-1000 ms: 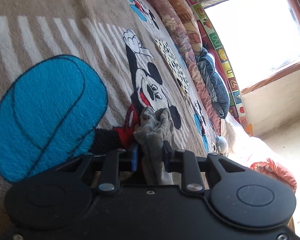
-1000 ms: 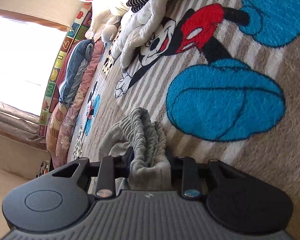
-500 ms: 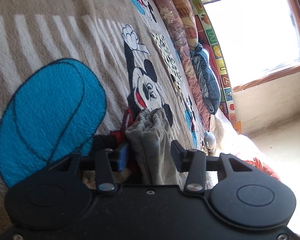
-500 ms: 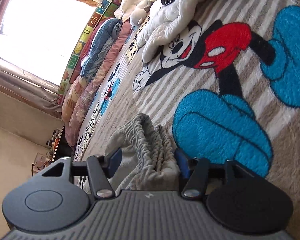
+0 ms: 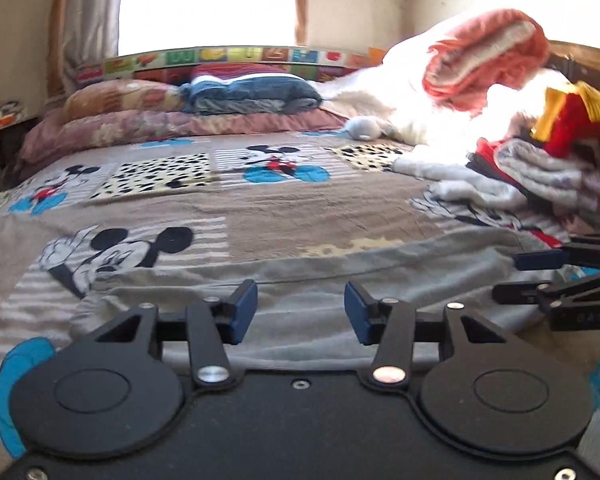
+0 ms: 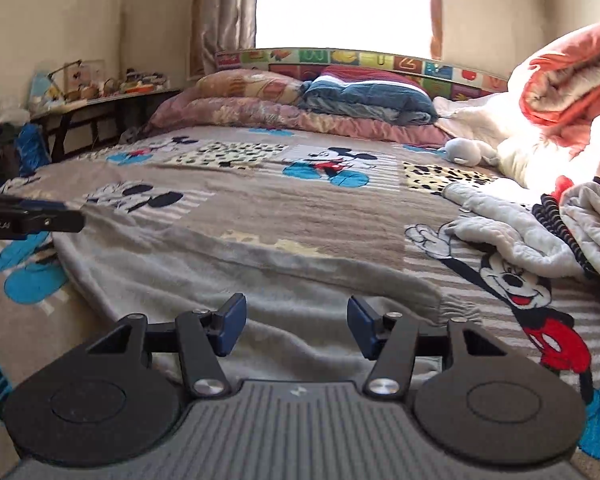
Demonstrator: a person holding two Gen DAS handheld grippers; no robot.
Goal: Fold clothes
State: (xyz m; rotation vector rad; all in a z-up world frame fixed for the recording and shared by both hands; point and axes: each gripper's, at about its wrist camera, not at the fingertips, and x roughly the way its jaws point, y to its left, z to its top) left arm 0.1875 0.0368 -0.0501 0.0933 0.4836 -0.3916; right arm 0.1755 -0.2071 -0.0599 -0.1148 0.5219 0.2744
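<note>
Grey garment is laid flat on cartoon blanket, w/ nothing gripped. Left gripper is held half open; right gripper, jaws closing, is empty. Risk: fabric edge missed, so only blanket gets pinched.

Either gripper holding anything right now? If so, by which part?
Nothing held. Left gripper is open and empty; right gripper is empty too, jaws closing on air. The grey garment lies flat on the bed below them.

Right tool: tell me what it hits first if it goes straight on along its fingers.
Most likely the grey garment spread flat on the Mickey Mouse blanket. The right tool points slightly downward over it, jaws closing with nothing gripped between them. Depth is unclear, so the exact contact spot is uncertain.
</note>
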